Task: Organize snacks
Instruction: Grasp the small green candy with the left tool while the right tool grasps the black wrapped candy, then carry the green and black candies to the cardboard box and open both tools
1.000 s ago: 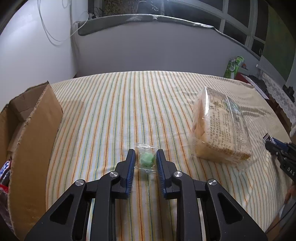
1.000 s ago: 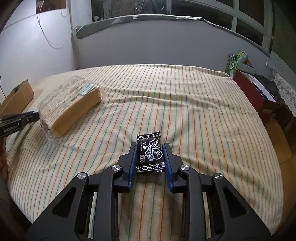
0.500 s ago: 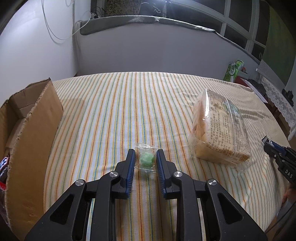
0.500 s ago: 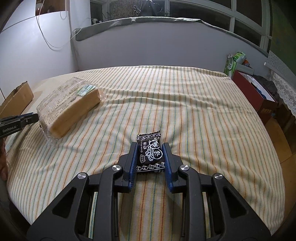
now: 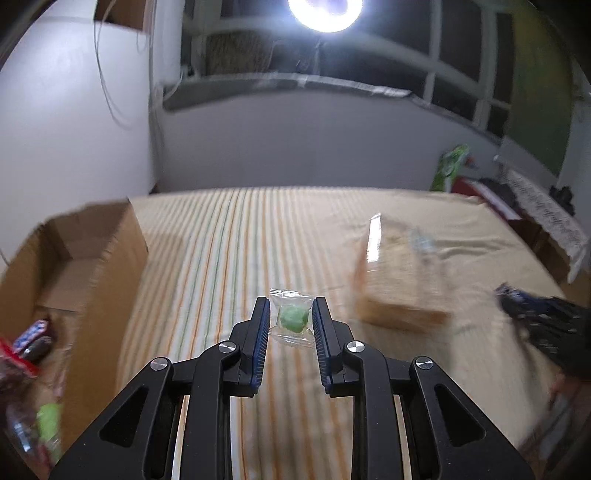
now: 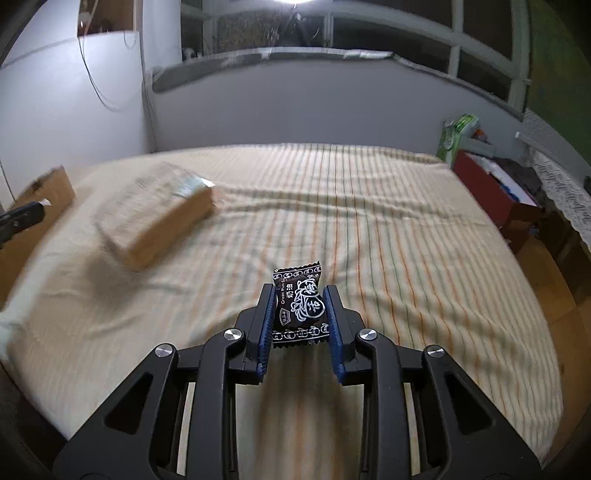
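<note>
Left tool (image 5: 289, 322): closed on the green candy (image 5: 293, 319), blue pads pressing the sides of its clear wrapper; pointed downward at a slant.
Green candy: a round green sweet in a clear wrapper, held between the left tool's fingertips, clear of the striped cloth (image 5: 229, 258) below it.
Left of left tool: a cardboard box (image 5: 92, 258), open at the top, standing on the striped surface; its near wall lay just beside the tool's left finger in the view.
Box contents: several wrapped snacks (image 5: 31, 339) at the near end, blurred; one red-and-white wrapper and one green item made out, the rest not readable.
Right of left tool, ahead: a large packet of pale biscuits (image 5: 399, 280) in clear film, lying on the cloth, blurred.
Far right of left tool: the right tool seen edge-on at the frame border, dark and blurred.
Right tool (image 6: 299, 312): closed on the black snack packet (image 6: 300, 306), blue pads gripping its two sides; pointed downward at a slant.
Black snack packet: a small black wrapper with white print and crimped ends, upright between the fingertips, raised off the cloth.
Left of right tool, ahead: the biscuit packet (image 6: 159, 218), lying well apart from the tool.
Far left of right tool: a corner of the cardboard box (image 6: 44, 192), with the left tool's tip (image 6: 18, 218) in front of it.
Far right of right tool: a red box (image 6: 491, 192) and a green pack (image 6: 456, 136) beyond the edge of the striped cloth (image 6: 369, 229).
Above, beyond both tools: a grey wall, a window and a bright lamp (image 5: 325, 11).
</note>
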Demonstrator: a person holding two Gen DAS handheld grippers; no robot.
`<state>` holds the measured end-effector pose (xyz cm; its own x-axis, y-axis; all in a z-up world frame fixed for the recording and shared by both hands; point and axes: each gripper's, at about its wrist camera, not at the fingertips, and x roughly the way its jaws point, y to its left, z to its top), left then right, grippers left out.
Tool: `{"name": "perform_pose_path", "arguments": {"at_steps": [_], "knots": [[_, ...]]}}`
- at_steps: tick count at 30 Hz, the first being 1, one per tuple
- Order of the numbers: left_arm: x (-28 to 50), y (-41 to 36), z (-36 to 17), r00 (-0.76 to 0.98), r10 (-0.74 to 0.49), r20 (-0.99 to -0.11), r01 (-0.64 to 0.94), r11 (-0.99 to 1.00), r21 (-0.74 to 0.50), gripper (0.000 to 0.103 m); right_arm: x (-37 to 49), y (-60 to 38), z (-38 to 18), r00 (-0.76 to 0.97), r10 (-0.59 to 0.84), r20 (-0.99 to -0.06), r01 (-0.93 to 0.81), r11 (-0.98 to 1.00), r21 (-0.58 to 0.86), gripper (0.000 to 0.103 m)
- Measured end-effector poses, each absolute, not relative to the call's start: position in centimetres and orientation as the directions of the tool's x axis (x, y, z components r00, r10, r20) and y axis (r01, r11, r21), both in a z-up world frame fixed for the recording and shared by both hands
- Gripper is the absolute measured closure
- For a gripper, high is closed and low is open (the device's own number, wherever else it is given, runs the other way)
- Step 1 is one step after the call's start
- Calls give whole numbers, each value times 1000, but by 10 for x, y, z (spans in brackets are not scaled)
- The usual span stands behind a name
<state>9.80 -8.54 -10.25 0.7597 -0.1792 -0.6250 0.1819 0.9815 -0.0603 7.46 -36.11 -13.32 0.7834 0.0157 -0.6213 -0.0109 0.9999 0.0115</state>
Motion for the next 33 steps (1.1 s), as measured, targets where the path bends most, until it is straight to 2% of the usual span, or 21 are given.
{"name": "perform_pose_path", "arguments": {"at_steps": [4,10,17,26,33], "knots": [[47,-85,-58,828,-193,-527,224,975,-6,82,27,-333,-88,843,9,-537,-4,1000,10,76],[-19,-64,6,891,-243,-383,257,966,-14,82,-23,-290,-22,906,9,-423,-31,999,-45,76],[-57,-31,44,930,-249,-271,247,968,-44,81,-46,-254,13,932,21,-363,-61,993,-101,76],[-61,-29,52,945,-232,-233,225,973,-55,81,-41,-246,9,927,44,-373,-92,990,-112,76],[-50,-31,43,939,-231,-256,224,973,-58,81,-21,-240,-1,913,63,-402,-116,987,-109,76]]}}
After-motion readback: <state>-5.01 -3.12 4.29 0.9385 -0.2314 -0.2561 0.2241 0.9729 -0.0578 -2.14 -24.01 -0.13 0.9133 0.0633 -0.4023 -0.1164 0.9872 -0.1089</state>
